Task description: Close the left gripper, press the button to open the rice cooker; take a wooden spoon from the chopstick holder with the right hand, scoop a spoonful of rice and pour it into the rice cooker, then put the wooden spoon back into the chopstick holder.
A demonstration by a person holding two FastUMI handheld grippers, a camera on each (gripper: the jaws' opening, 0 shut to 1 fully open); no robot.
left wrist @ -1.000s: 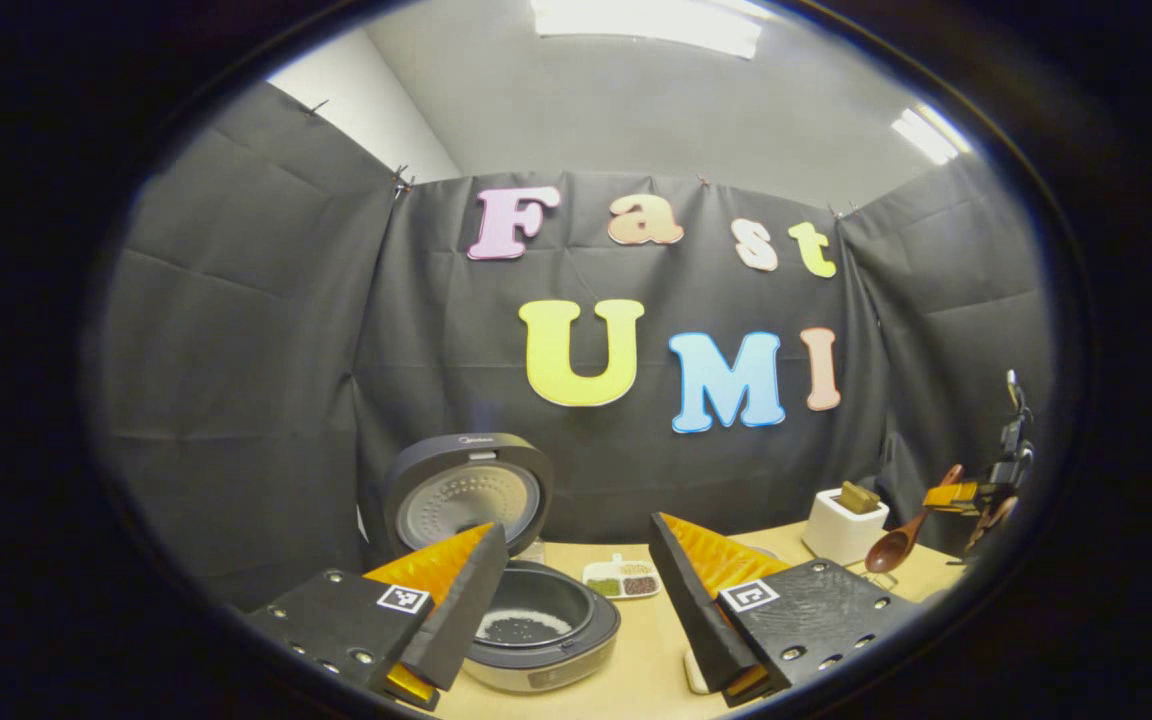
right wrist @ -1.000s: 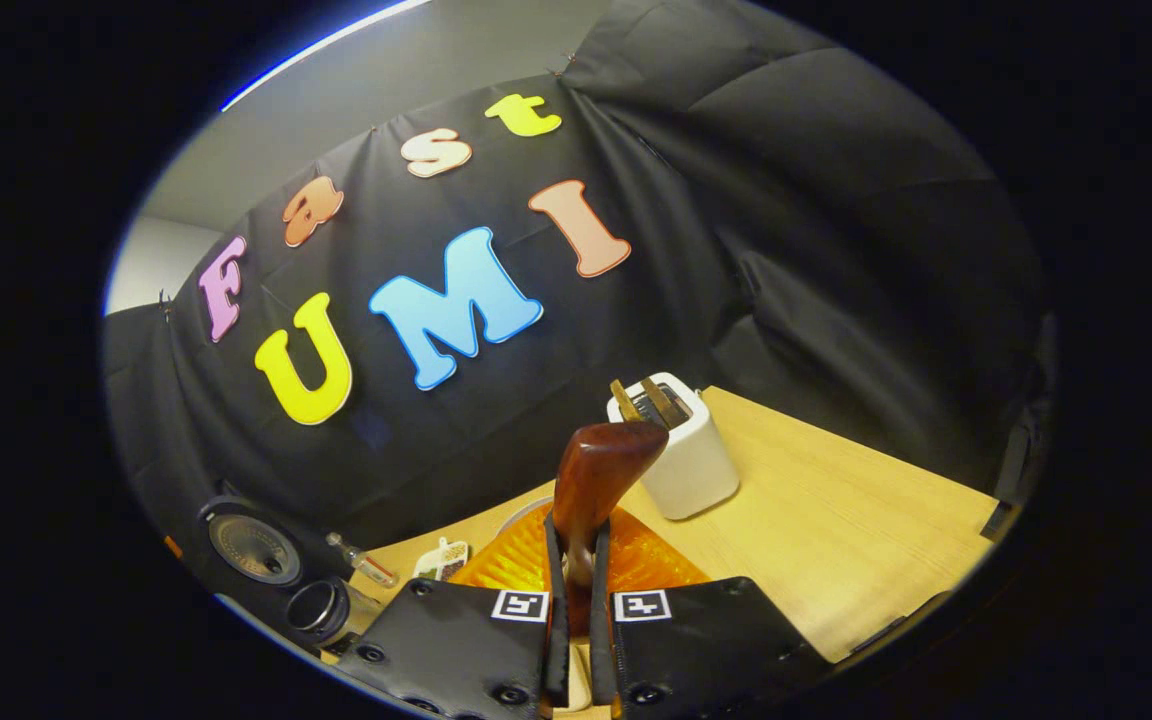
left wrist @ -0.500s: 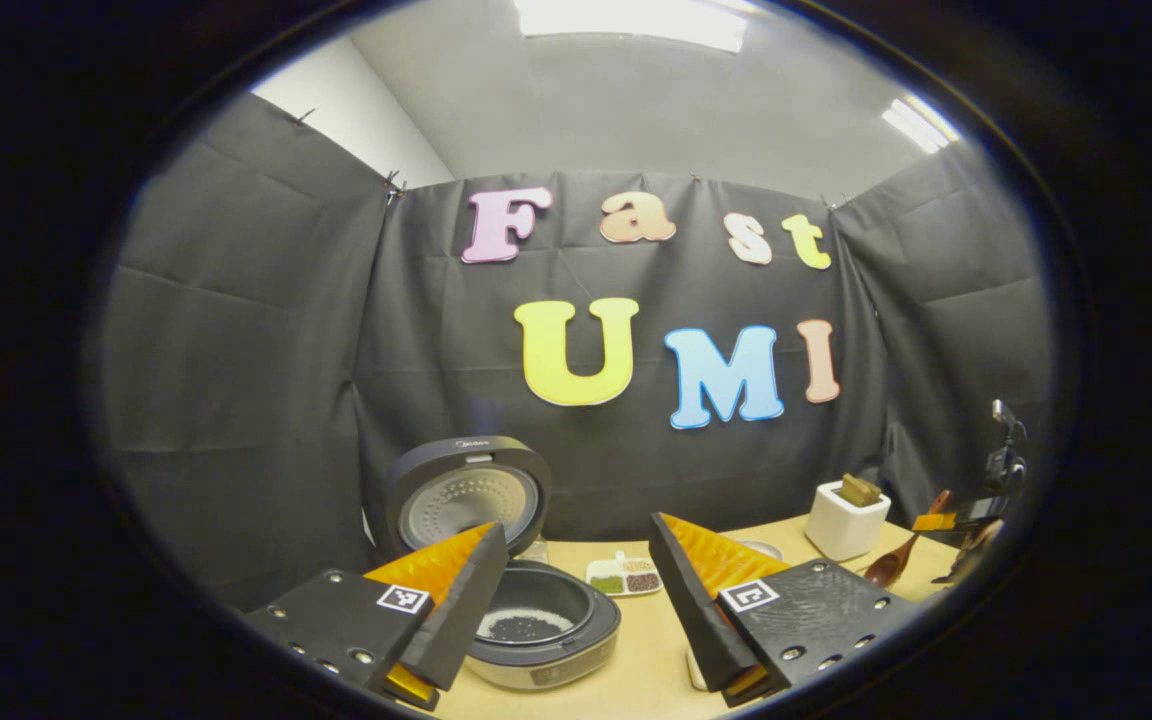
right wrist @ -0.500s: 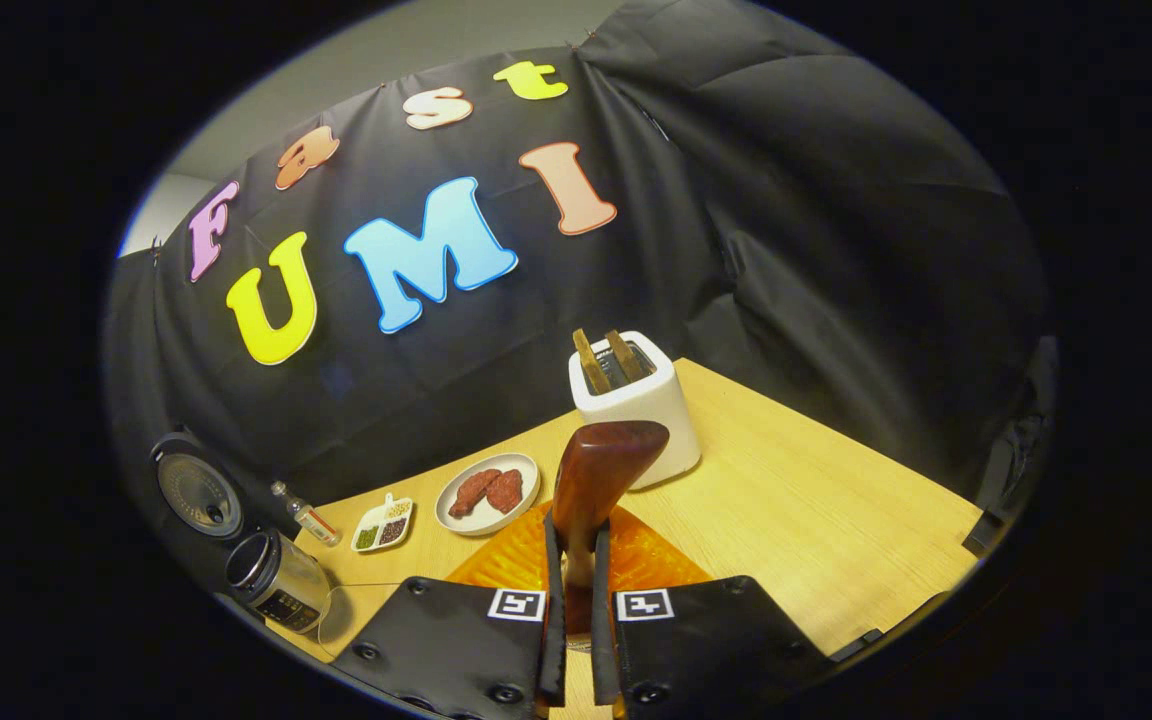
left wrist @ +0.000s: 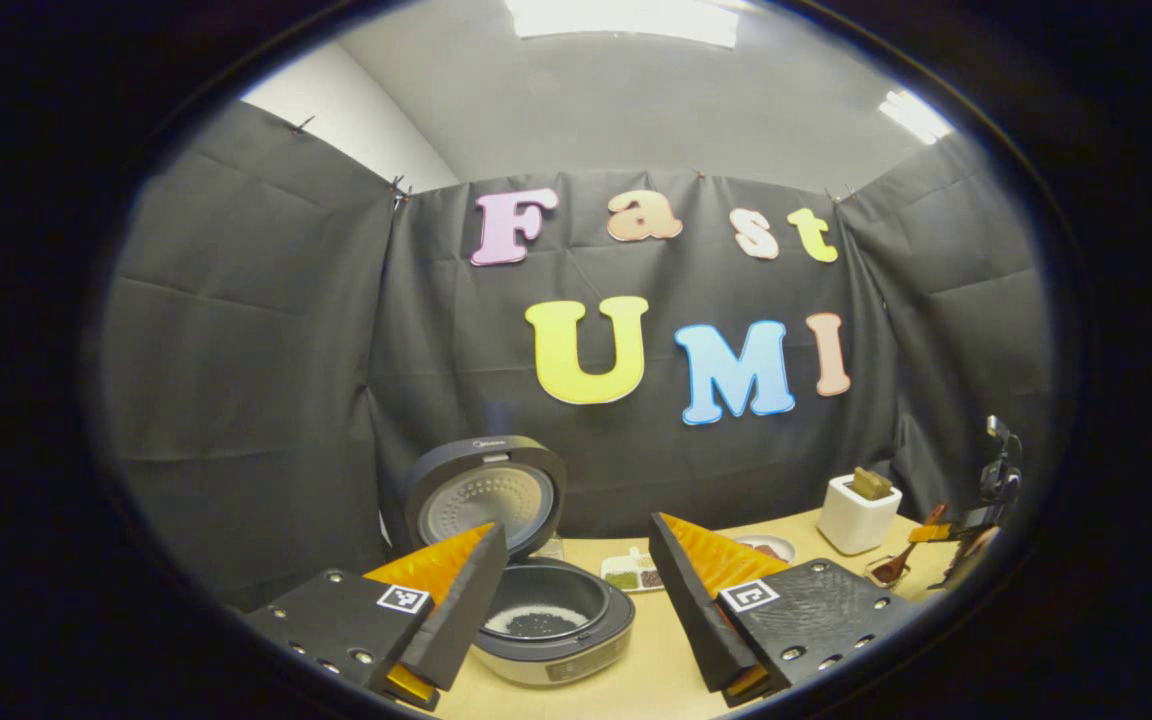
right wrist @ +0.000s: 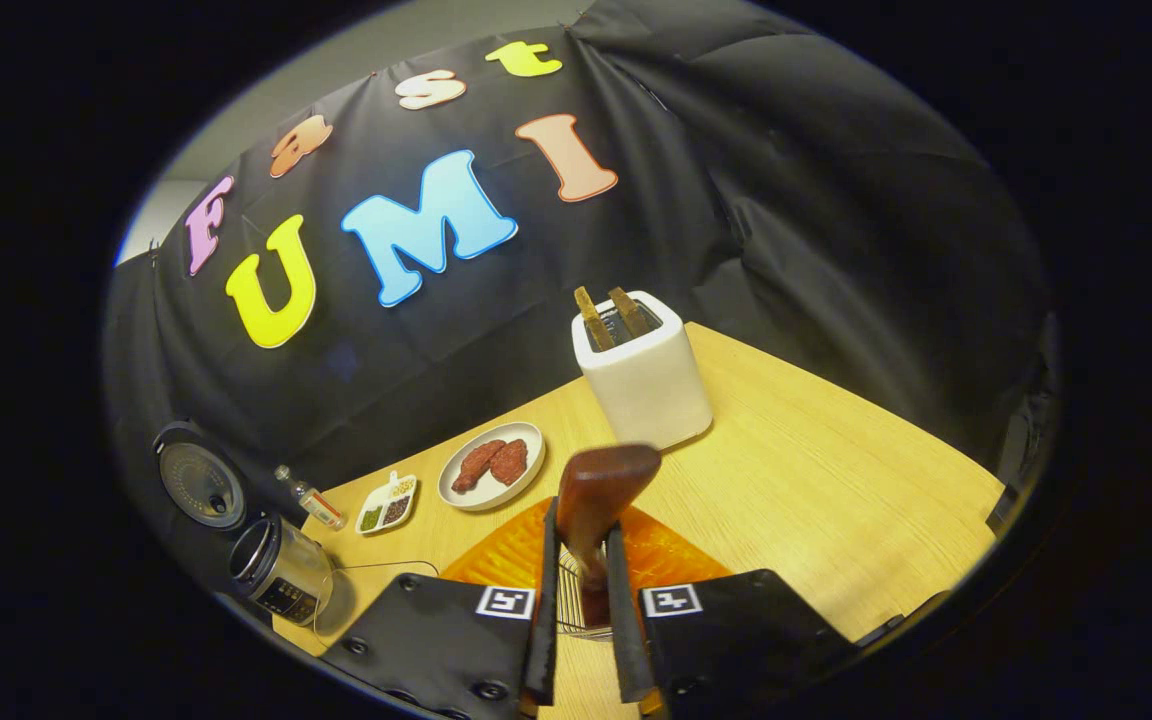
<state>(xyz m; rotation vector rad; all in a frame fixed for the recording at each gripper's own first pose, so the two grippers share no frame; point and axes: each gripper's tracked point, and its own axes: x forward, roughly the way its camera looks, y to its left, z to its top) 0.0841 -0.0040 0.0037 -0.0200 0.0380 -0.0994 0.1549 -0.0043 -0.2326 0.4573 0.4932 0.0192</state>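
Wooden spoon (right wrist: 598,492) upright between loosened right jaws; left jaws apart.

In the right gripper view, the wooden spoon (right wrist: 596,500) has its lower stem hidden between the fingers (right wrist: 543,590) and its top edge is blurred; whether both fingers press it cannot be told. A wire holder (right wrist: 568,600) shows as a sliver behind them (most of it is covered). The small tray (right wrist: 384,503) is too small to tell its contents. In the left gripper view, the other gripper (left wrist: 976,510) sits tiny at the edge, its state unreadable.
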